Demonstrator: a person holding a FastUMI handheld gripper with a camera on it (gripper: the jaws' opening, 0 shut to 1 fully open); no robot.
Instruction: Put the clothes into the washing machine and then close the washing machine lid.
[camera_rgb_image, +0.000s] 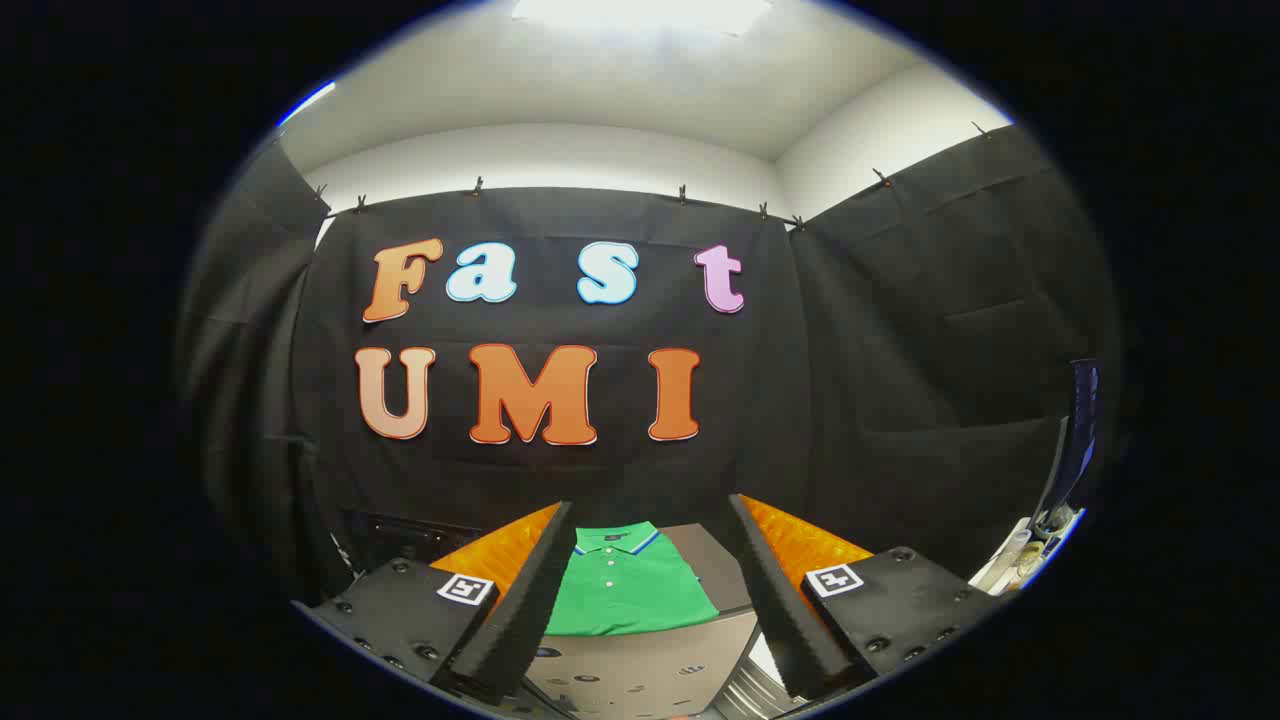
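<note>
the hand-held two-finger gripper (650, 590) sits low in the gripper view, pointing toward the far wall of the booth. its jaws stand released, spread well apart, and nothing is held between them. neither finger touches any item.

a green short-sleeved polo shirt with a blue-trimmed collar and a row of small white buttons (628, 590) lies folded flat, collar toward the far side. it is seen in the gap between the two fingers, just ahead of them and lower down. the shirt's left edge is hidden behind the left finger.

the shirt rests on the flat top of a grey box-shaped washing machine (640, 665). a bare strip of that grey top shows to the right of the shirt. the near front face of the machine carries several small dark marks, too small to make out. whether the machine's lid is open or closed cannot be told from this angle.

at the near right, beside the machine, a ribbed silver metal surface (745, 690) is partly visible; its identity cannot be told. at the far right edge of the scene a dark blue upright object (1078, 430) stands above some small pale items, too blurred to identify.
</note>
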